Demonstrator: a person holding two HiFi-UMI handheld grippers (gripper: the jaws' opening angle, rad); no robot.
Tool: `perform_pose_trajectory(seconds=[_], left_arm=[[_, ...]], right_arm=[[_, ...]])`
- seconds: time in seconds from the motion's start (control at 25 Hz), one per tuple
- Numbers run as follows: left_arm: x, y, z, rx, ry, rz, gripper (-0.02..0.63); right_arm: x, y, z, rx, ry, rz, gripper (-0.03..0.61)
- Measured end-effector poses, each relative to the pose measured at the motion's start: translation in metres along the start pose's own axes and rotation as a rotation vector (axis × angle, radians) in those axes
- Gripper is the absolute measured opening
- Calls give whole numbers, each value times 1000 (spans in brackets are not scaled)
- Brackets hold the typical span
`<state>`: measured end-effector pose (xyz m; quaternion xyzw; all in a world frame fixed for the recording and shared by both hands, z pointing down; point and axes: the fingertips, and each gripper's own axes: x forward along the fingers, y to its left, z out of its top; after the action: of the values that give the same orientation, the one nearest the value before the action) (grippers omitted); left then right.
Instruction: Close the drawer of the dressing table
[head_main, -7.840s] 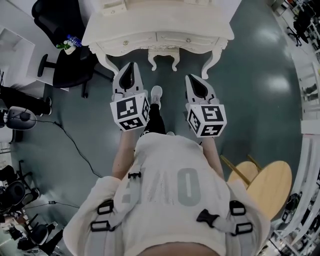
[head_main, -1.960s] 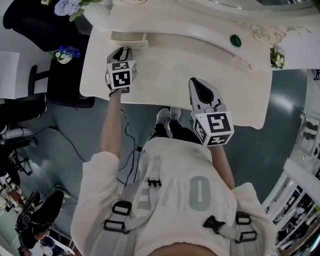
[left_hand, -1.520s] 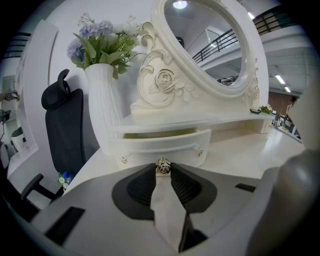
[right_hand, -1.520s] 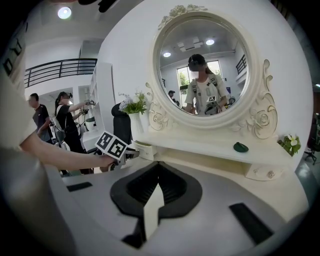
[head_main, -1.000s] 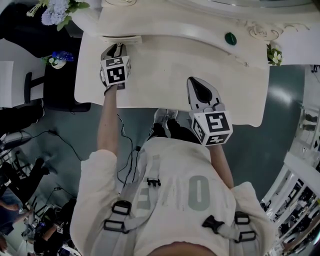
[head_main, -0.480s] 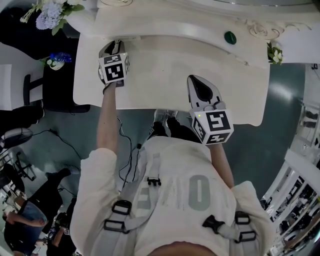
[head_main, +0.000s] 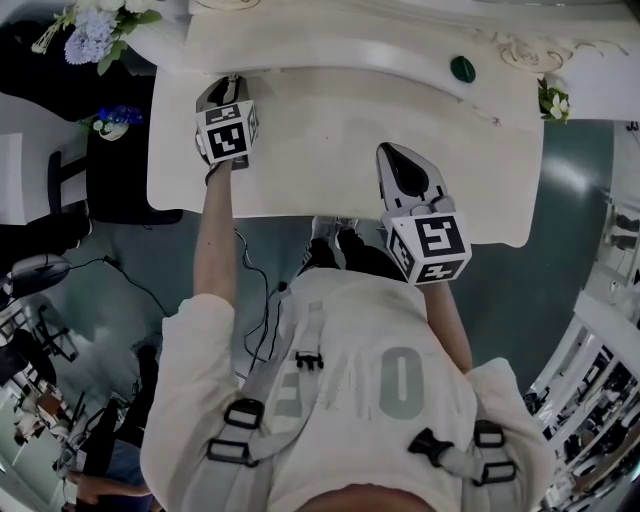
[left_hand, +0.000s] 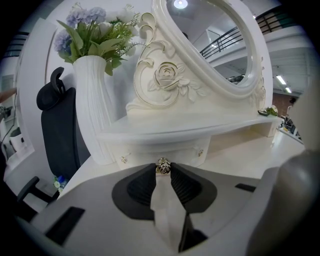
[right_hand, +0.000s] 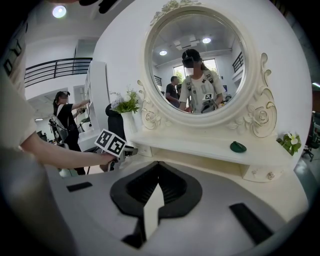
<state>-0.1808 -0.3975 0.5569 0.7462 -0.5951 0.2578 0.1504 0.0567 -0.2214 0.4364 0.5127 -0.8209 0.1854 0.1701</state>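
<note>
The white dressing table (head_main: 330, 150) fills the top of the head view. Its small drawer (left_hand: 162, 149) sits under the mirror shelf at the left, its front flush with the shelf base. My left gripper (head_main: 228, 88) reaches to that front. In the left gripper view my left gripper (left_hand: 163, 170) has its tips closed on the drawer's small metal rose knob (left_hand: 163, 166). My right gripper (head_main: 393, 153) hovers over the tabletop's front right, away from the drawer. In its own view my right gripper (right_hand: 159, 166) is shut with nothing in it.
A round mirror (right_hand: 200, 65) in a carved frame stands on the shelf, with a green object (head_main: 462, 69) below it. A white vase of flowers (left_hand: 95, 100) stands left of the table, by a black chair (head_main: 120, 170). Small flowers (head_main: 552, 100) sit at the right end. People stand at the far left.
Earlier both grippers hung low in front of the table. Two seconds ago the drawer stuck out from the shelf; it has slid in with my left gripper on it. The right gripper stayed put.
</note>
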Motion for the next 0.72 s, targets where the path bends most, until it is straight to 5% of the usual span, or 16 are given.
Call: perform_pose_trajectory(seconds=[0.72], left_arm=[[2, 0, 1, 1, 1, 3, 103]], right_arm=[[-2, 1, 0, 0, -2, -1, 9]])
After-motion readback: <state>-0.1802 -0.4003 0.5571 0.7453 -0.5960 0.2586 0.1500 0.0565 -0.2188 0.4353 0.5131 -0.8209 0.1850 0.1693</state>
